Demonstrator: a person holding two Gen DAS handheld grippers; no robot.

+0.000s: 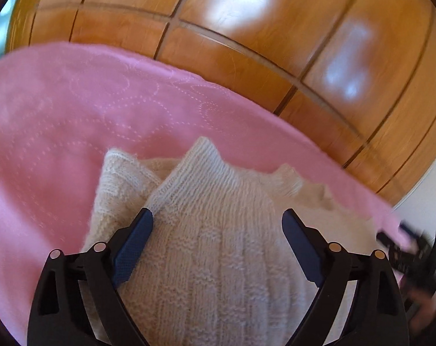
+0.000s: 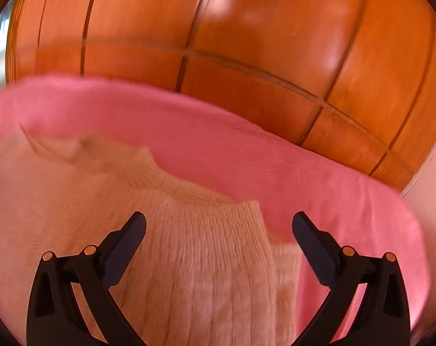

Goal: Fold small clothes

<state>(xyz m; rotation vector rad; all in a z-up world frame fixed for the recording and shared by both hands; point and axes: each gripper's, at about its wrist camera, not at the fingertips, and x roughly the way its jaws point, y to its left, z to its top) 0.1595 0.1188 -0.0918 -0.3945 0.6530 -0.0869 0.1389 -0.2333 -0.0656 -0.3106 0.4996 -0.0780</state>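
cream knit sweater (image 1: 218, 230) lies folded on pink quilt (image 1: 73, 121); left gripper (image 1: 217, 216) and right gripper (image 2: 219, 222) hover spread apart, holding nothing.

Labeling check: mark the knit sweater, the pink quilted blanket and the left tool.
knit sweater (image 1: 218, 245), left wrist view, ribbed middle panel.
pink quilted blanket (image 1: 73, 109), left wrist view, stitched area.
left tool (image 1: 218, 216), left wrist view, midway between fingertips.

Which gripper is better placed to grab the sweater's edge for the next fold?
Right. The right gripper, open, has the cream sweater's edge between its fingers; the left gripper, also open, faces mid-fabric.
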